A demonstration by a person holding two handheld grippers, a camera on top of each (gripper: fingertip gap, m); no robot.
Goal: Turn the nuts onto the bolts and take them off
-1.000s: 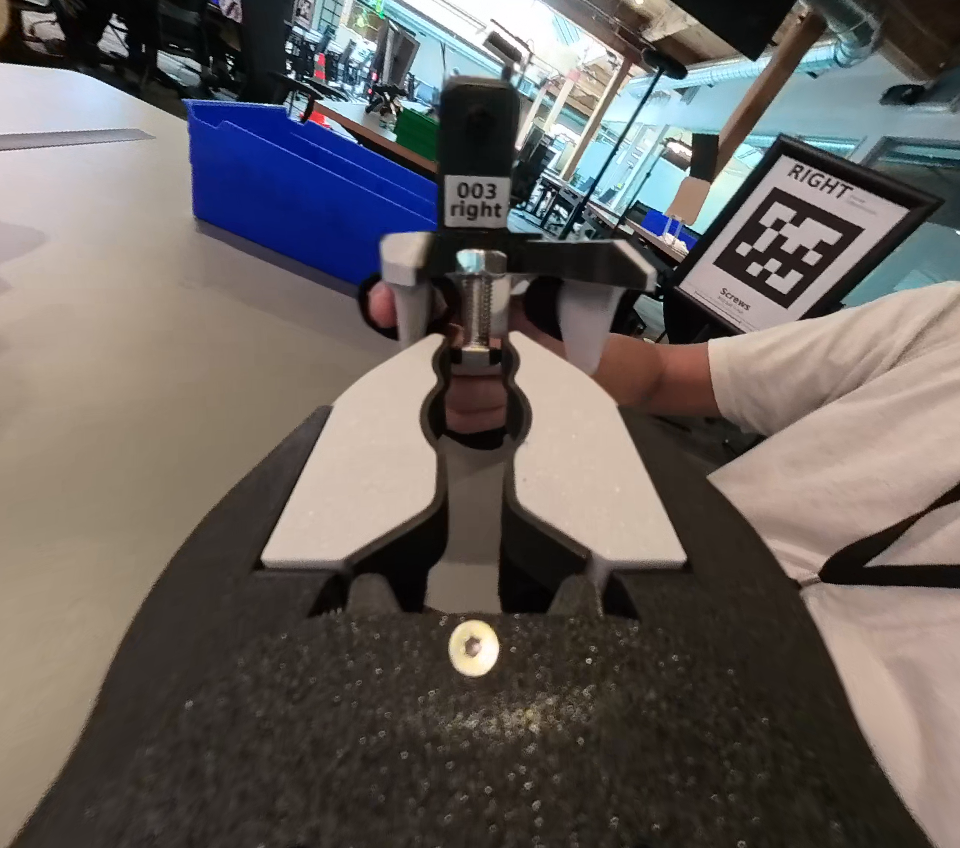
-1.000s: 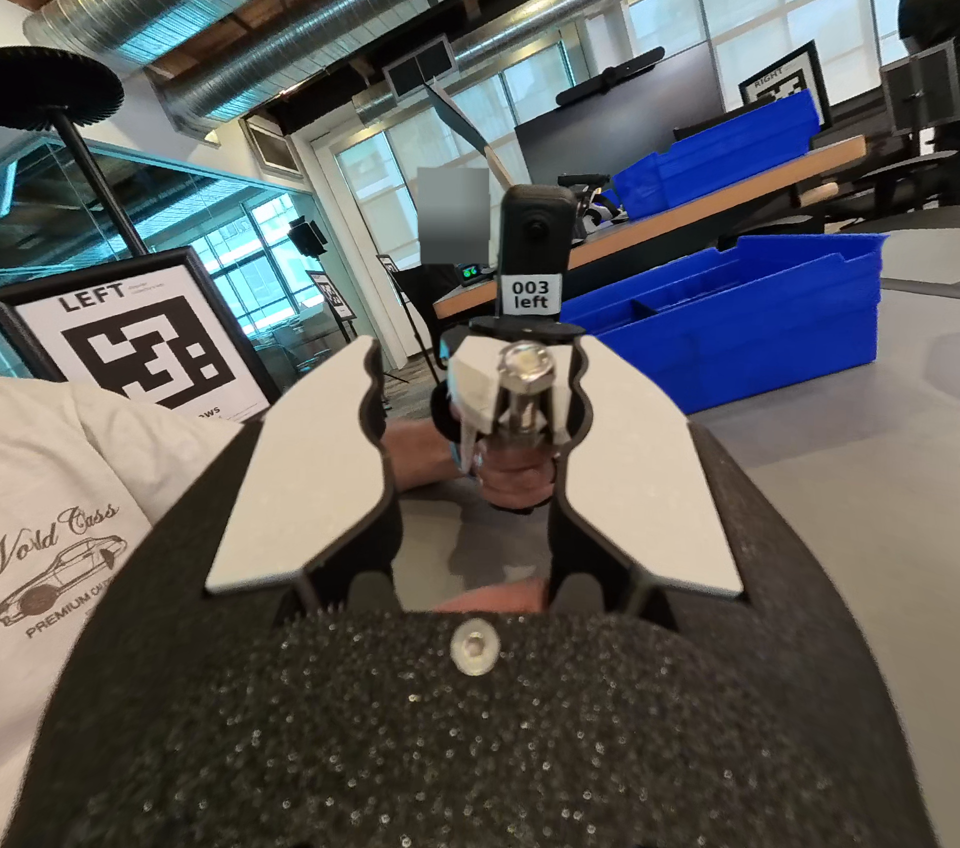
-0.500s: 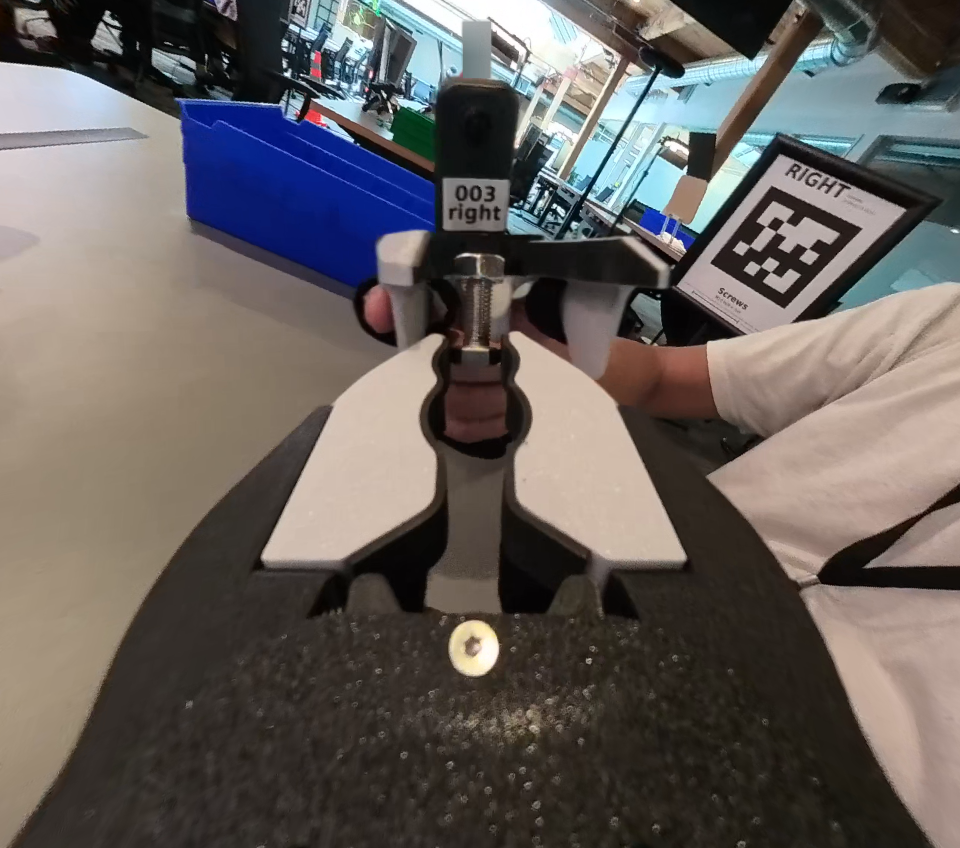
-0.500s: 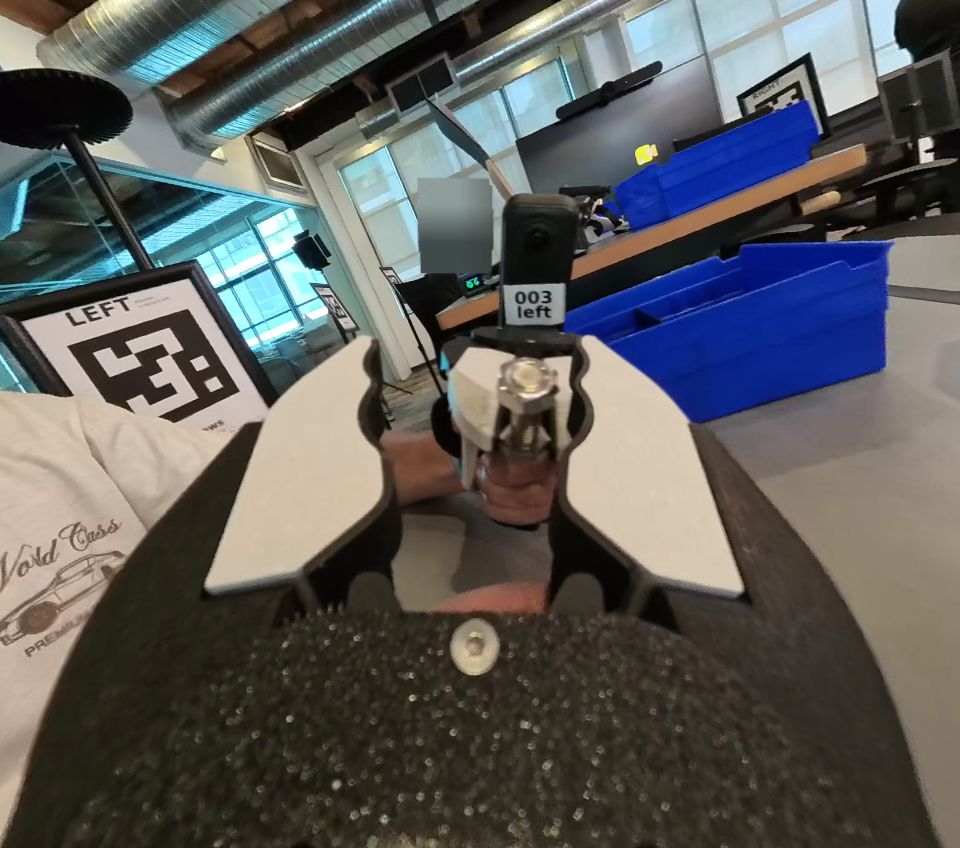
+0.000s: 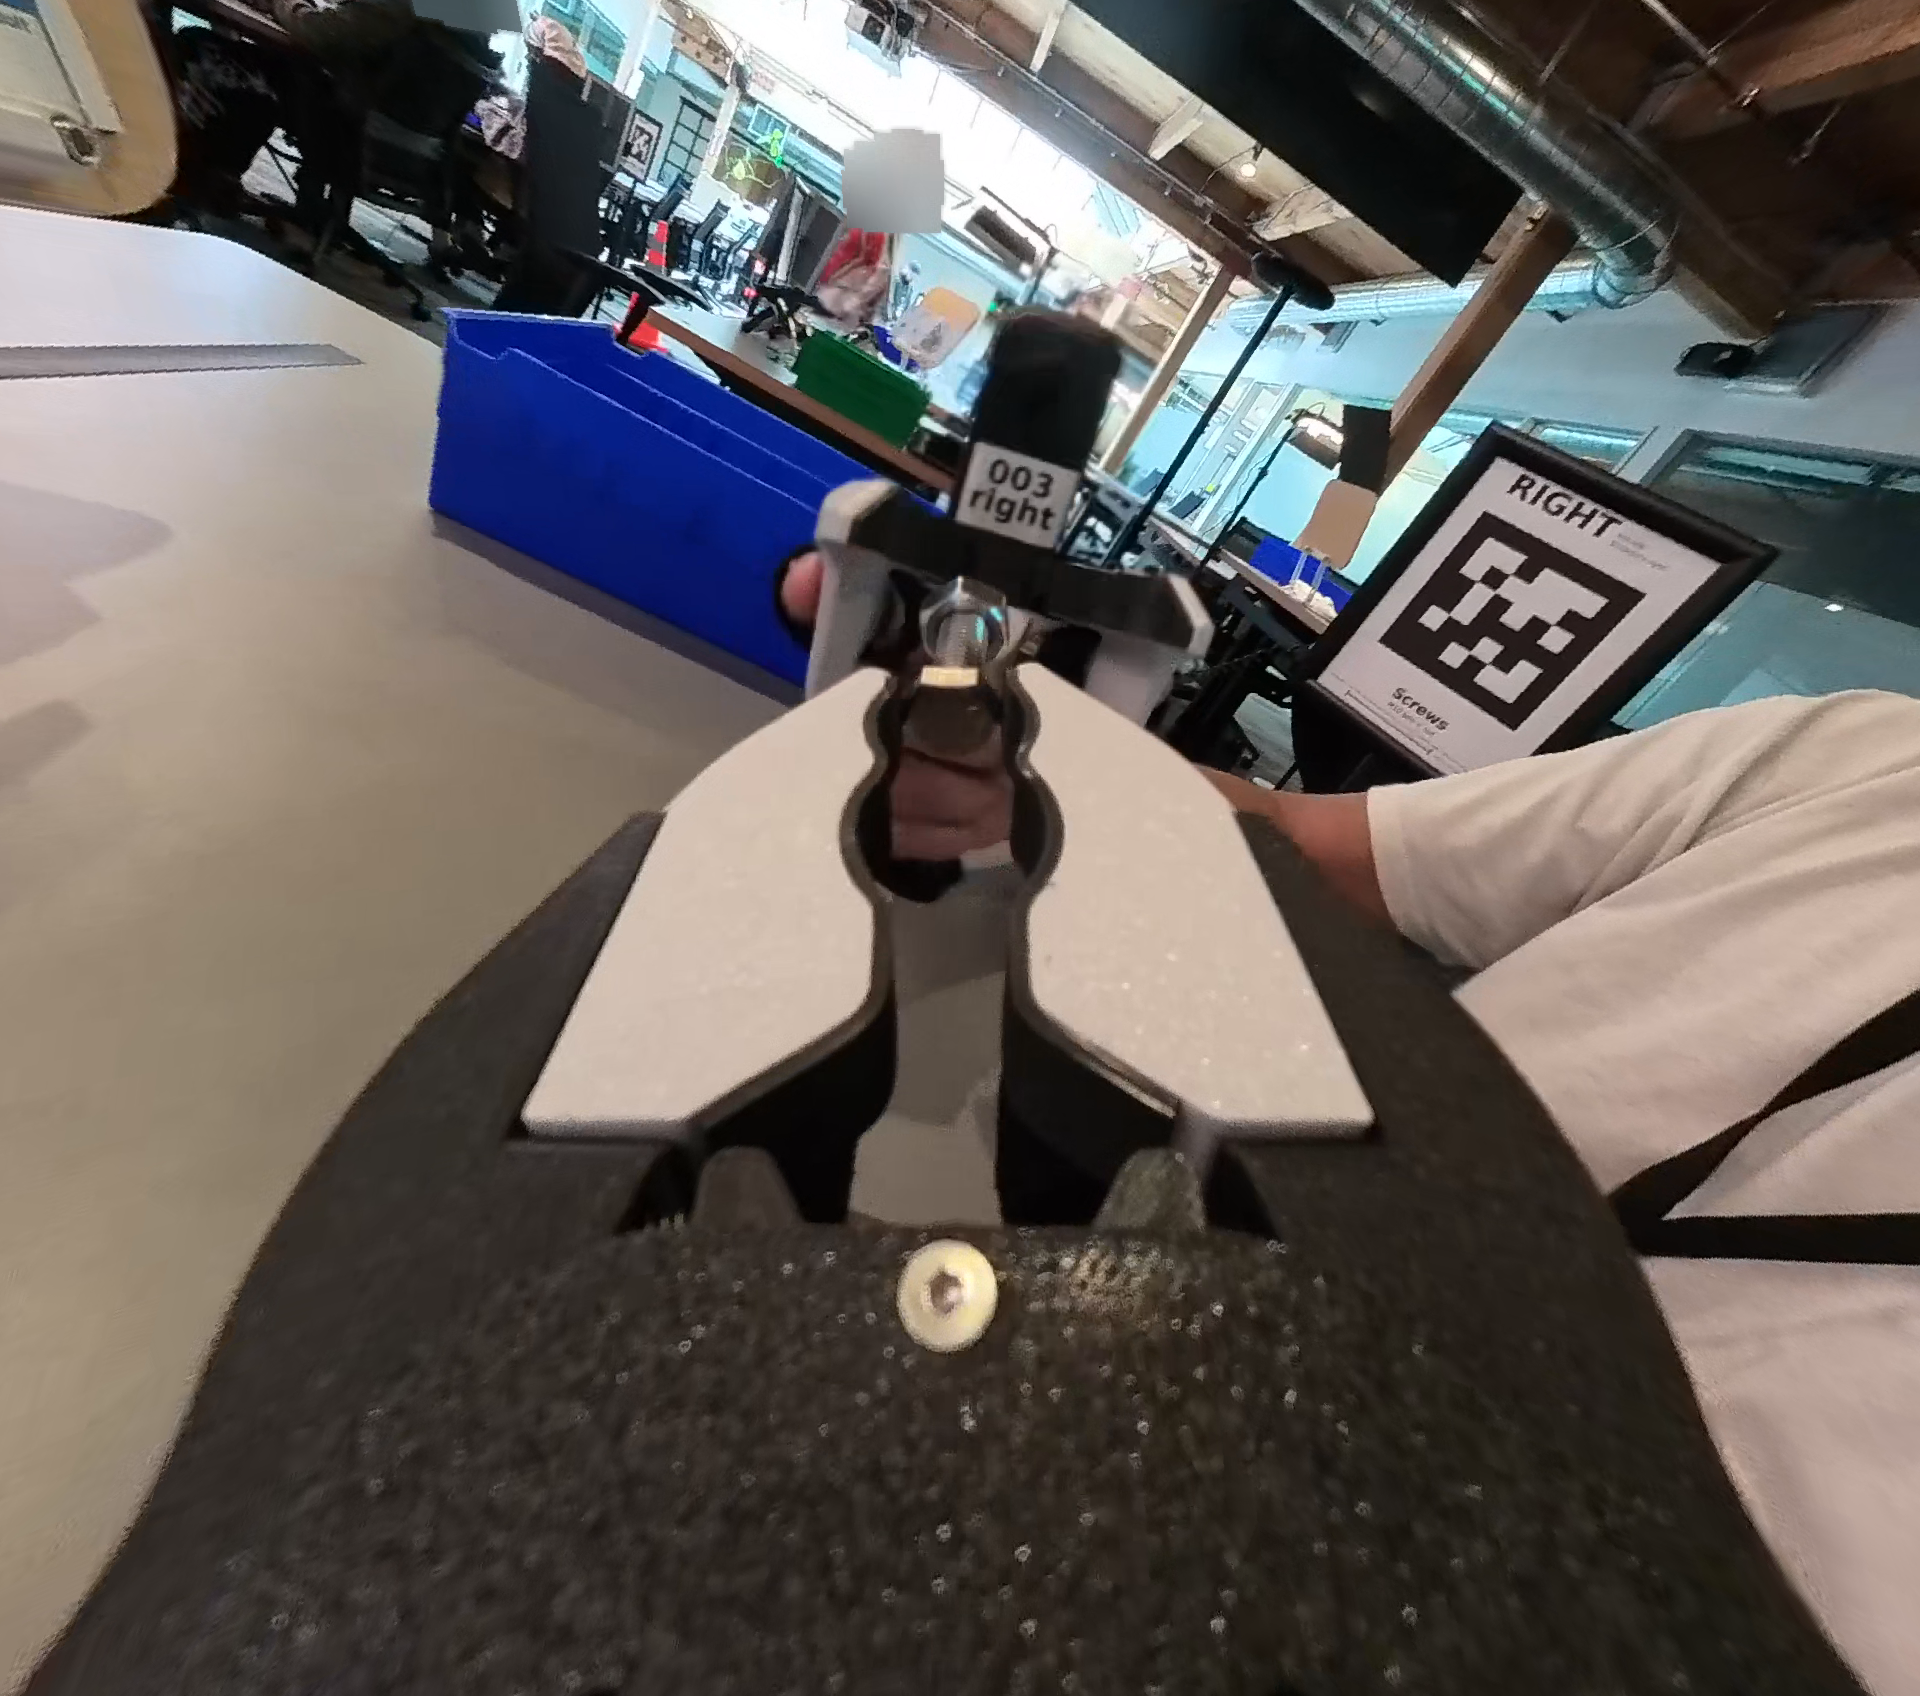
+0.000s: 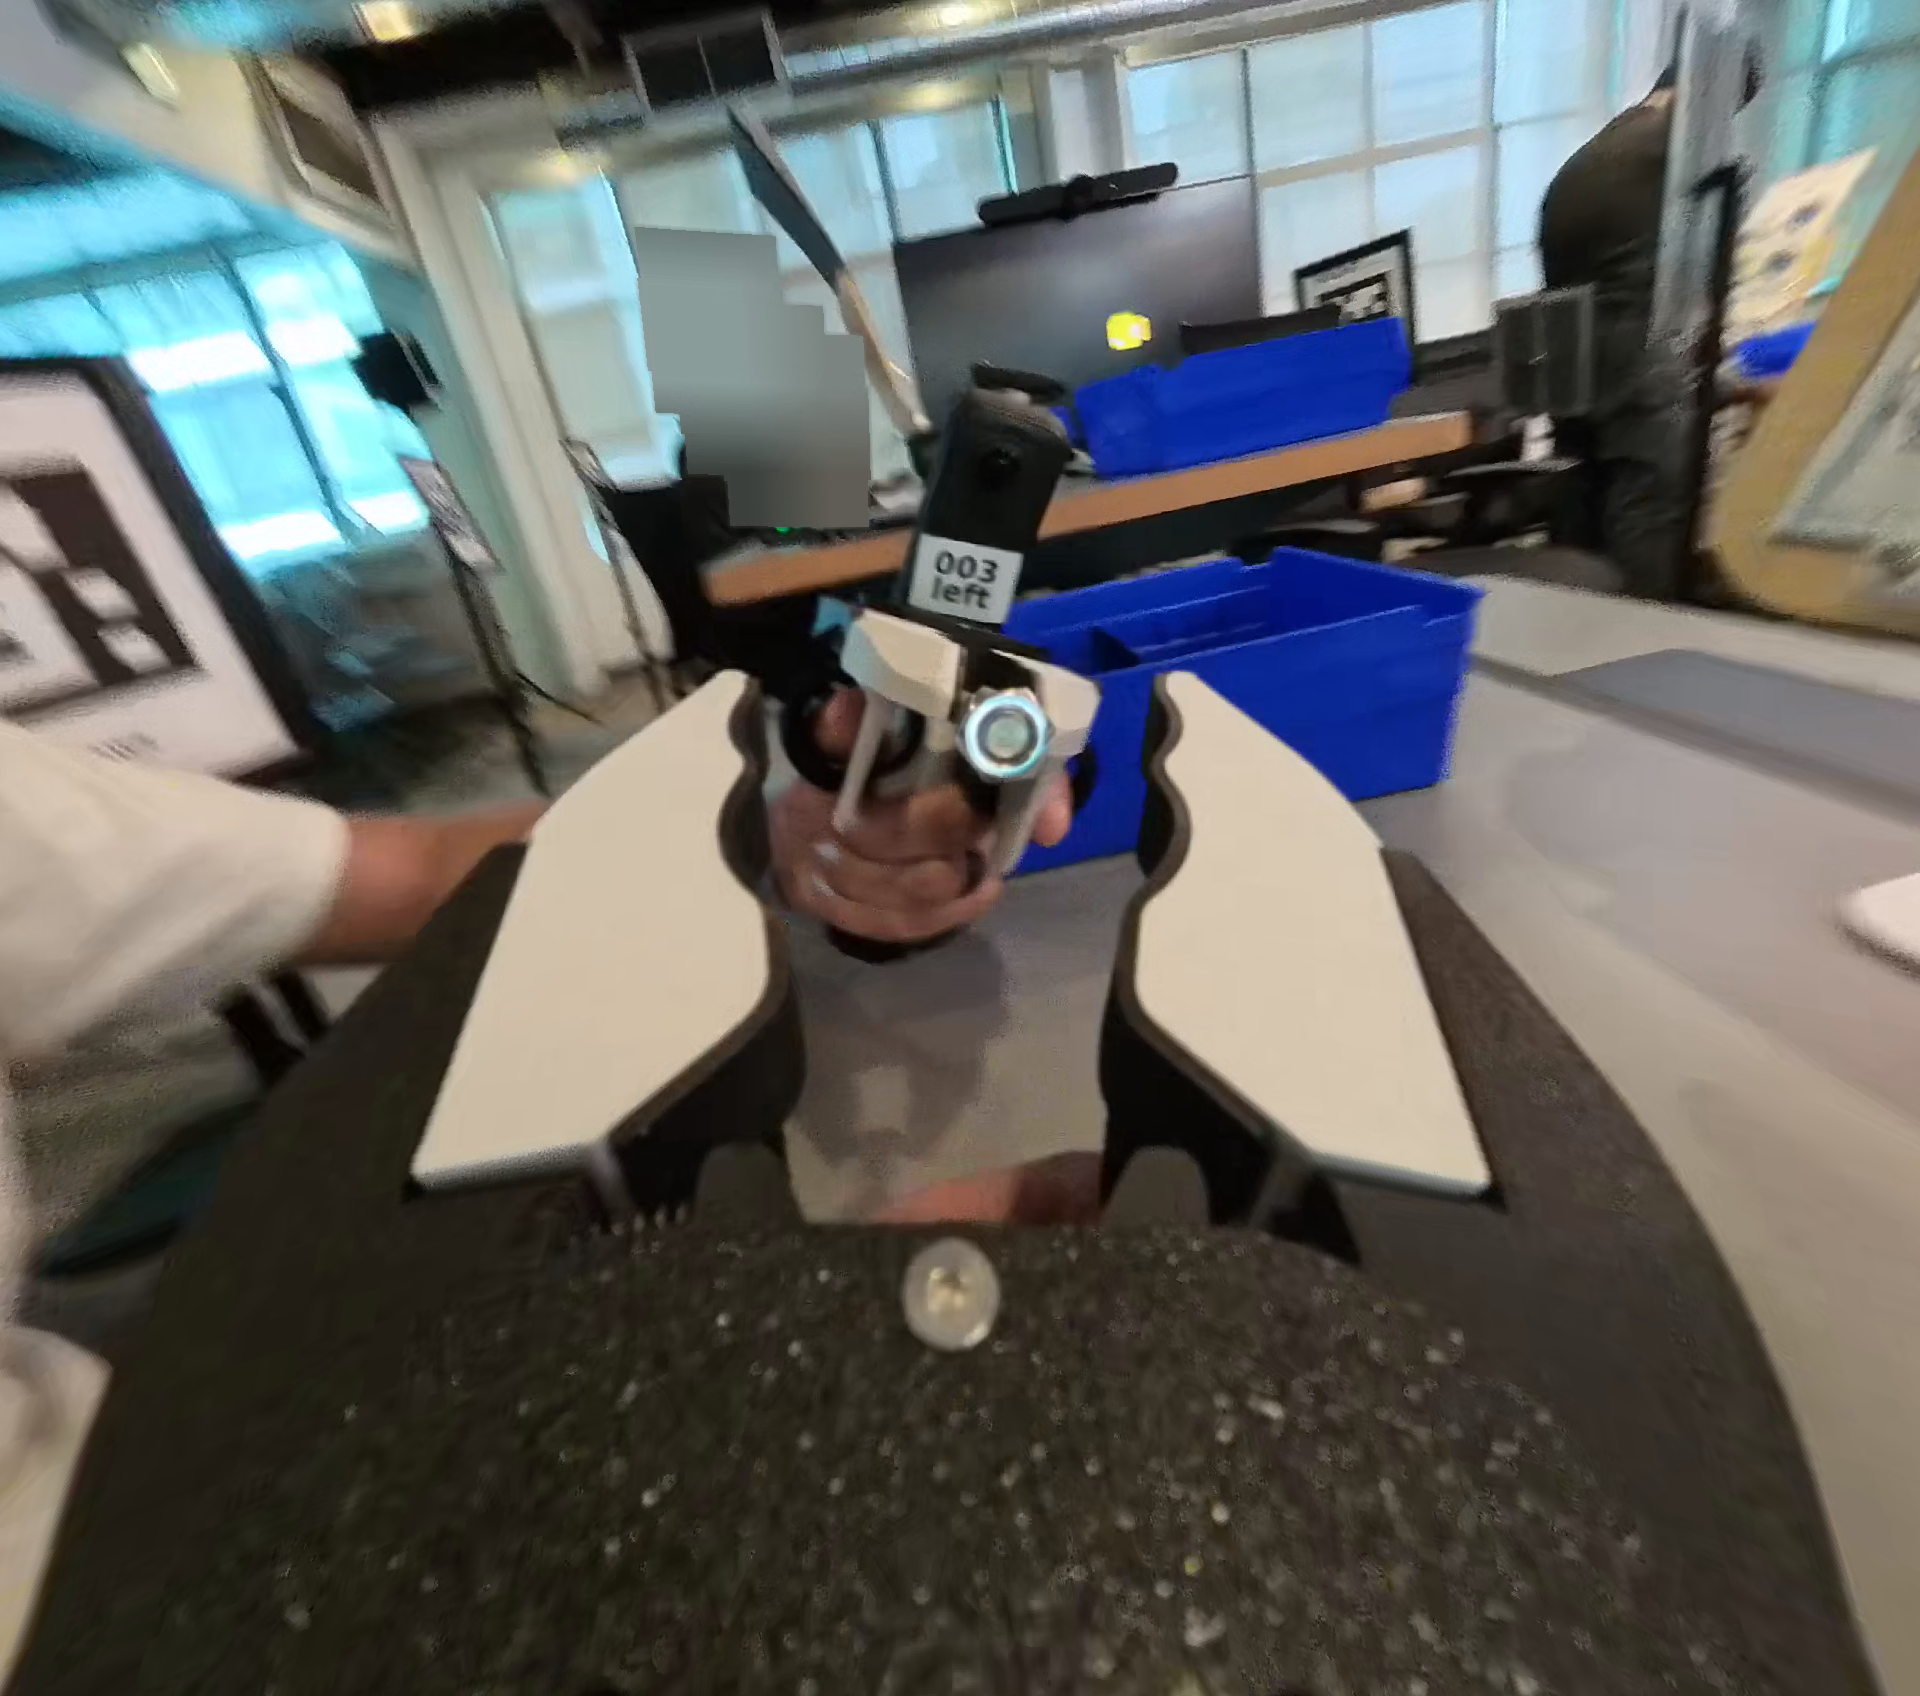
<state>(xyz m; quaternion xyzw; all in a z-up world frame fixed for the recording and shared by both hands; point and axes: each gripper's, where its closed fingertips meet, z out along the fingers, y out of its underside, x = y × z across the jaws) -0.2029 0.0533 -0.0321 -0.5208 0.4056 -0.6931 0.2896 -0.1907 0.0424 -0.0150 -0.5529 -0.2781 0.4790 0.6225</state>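
Since a second ago, right tool [image 6: 951,711] has drawn back, released. Left tool [image 5: 951,690] stays clenched on the bolt [image 5: 961,644], nut [image 5: 951,676] beside its tips.

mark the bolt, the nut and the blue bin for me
bolt [image 6: 1004,734], right wrist view, on its hex head facing the camera.
nut [image 5: 948,678], left wrist view, on its upper flat between the tool tips.
blue bin [image 5: 613,493], left wrist view, on its near side wall.

A silvery steel bolt [image 5: 962,630], threaded shank showing and hexagonal head at the far end, is held in mid-air above the desk [image 5: 260,763]. A hex nut [image 5: 951,678] sits on its near end.
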